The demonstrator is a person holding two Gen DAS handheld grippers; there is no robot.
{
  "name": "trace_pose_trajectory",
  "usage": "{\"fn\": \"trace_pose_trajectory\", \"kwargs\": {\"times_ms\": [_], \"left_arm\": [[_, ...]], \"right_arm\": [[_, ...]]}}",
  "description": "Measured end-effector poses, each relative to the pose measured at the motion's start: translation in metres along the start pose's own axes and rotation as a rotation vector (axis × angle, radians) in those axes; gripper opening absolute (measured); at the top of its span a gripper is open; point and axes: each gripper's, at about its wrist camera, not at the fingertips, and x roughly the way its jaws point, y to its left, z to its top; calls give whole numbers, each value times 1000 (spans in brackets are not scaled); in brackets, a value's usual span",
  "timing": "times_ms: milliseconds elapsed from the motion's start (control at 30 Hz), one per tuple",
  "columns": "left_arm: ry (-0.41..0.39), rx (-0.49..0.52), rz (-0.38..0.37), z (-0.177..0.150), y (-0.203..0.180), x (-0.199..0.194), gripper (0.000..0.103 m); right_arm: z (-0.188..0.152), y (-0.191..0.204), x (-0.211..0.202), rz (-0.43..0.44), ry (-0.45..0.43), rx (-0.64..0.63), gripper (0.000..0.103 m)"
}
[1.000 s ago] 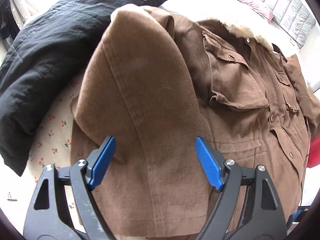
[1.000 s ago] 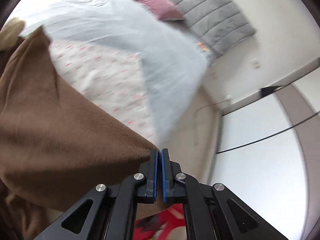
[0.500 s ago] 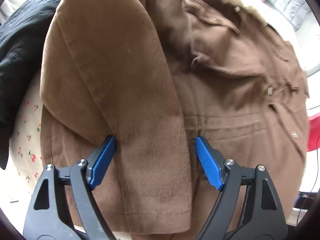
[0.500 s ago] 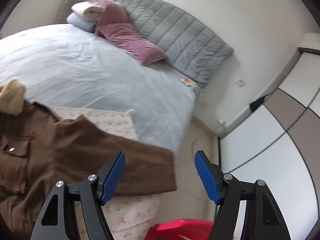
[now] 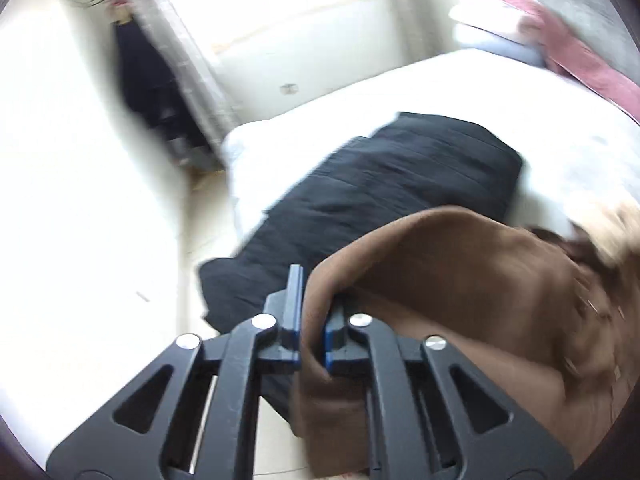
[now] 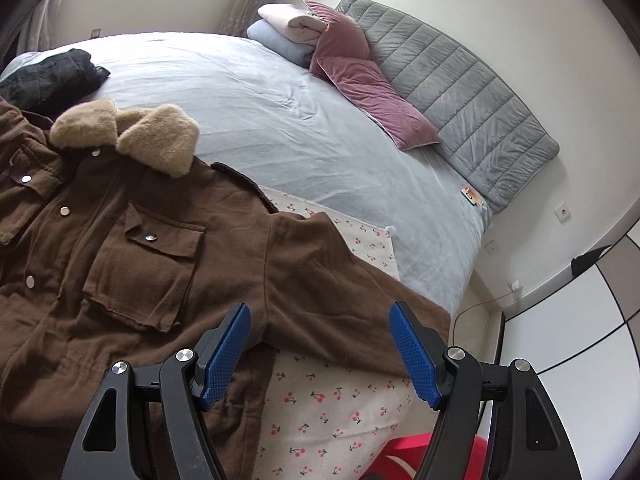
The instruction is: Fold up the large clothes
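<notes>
A brown coat with a tan fur collar lies face up on the bed, one sleeve stretched out over a cherry-print cloth. My right gripper is open and empty, hovering just above that sleeve. In the left wrist view my left gripper is shut on a fold of the brown coat and holds it lifted. That view is blurred.
A black padded jacket lies on the bed beside the coat; it also shows in the right wrist view. Pink pillows, folded bedding and a grey headboard are at the far end. A red object sits below the bed edge.
My left gripper has closed on the coat's fabric and swung up and to the left. My right gripper let go of the sleeve, opened, and now hangs over it.
</notes>
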Motion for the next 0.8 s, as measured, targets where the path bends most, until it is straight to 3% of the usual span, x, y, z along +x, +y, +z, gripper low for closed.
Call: {"fn": "trace_pose_trajectory", "kwargs": {"times_ms": [67,100,167,200,267,567,700,800], "left_arm": [[-19,10,201,7,12,24,47],[-36,26,296,7,16,32,48],[-62,26,370,1,24,38,57],[-61,9,335,-5,28,38,67],[-18,-14,209,-21,29,38,73],[74,179,-204,-128,-59,-23,82],[106,219,-364,-175,-70,-68,86],[150,203,-481,-206,-67,-92,94]], "right_arm": [[-3,-1,-8,8,0,1,73],[-6,-1,-12,16,-1,2,73],[-13,-2,-22,39,1,6,73],[-17,-4,-25,54,3,9,73],[-26,-7,-33,91,9,21,73],[-76,-19,-80,278,41,113,73],[-102,-22,-120,353,32,113,76],[-127,-18,-143,442,32,132,85]]}}
